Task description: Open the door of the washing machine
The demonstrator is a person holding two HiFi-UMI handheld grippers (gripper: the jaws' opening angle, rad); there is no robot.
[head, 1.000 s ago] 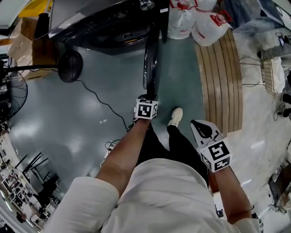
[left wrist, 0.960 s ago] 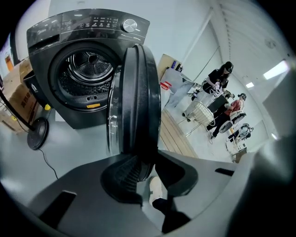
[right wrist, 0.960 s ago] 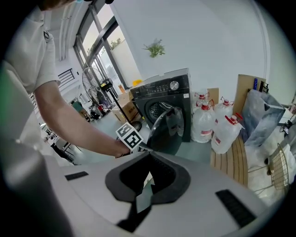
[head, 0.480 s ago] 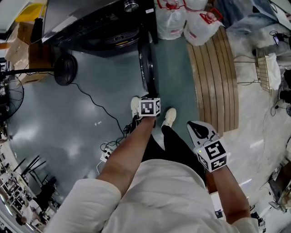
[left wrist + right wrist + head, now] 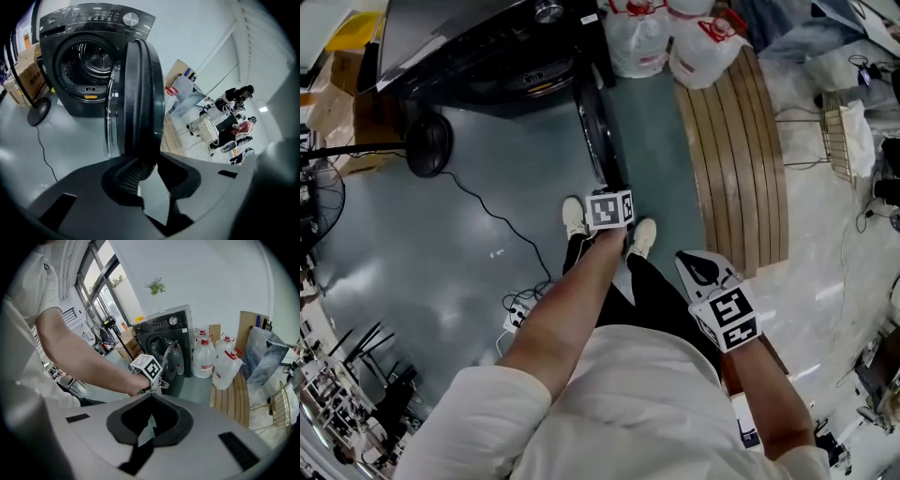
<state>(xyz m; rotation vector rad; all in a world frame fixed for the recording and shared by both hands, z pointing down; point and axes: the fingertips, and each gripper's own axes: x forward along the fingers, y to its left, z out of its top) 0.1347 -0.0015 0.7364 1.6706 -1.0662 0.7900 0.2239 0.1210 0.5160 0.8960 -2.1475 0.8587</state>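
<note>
The dark washing machine (image 5: 487, 47) stands at the top of the head view, its drum showing in the left gripper view (image 5: 79, 61). Its round door (image 5: 598, 131) stands swung out, edge-on to me (image 5: 140, 93), and also shows in the right gripper view (image 5: 174, 363). My left gripper (image 5: 149, 159) is at the door's free edge; its jaws have just been opening, the rim sits at their tips, and floor shows through the gap. My right gripper (image 5: 689, 261) hangs off to the right, away from the door, its jaws (image 5: 150, 418) shut on nothing.
Water jugs (image 5: 666, 42) stand right of the machine, beside a curved wooden slatted platform (image 5: 736, 150). A floor fan (image 5: 427, 145) and its cable with a power strip (image 5: 520, 314) lie to the left. The person's shoes (image 5: 574, 217) are just below the door. A wire rack (image 5: 853, 131) stands far right.
The door has swung further out from the machine, and my left gripper has moved along with its edge. The right gripper has drifted slightly left.
</note>
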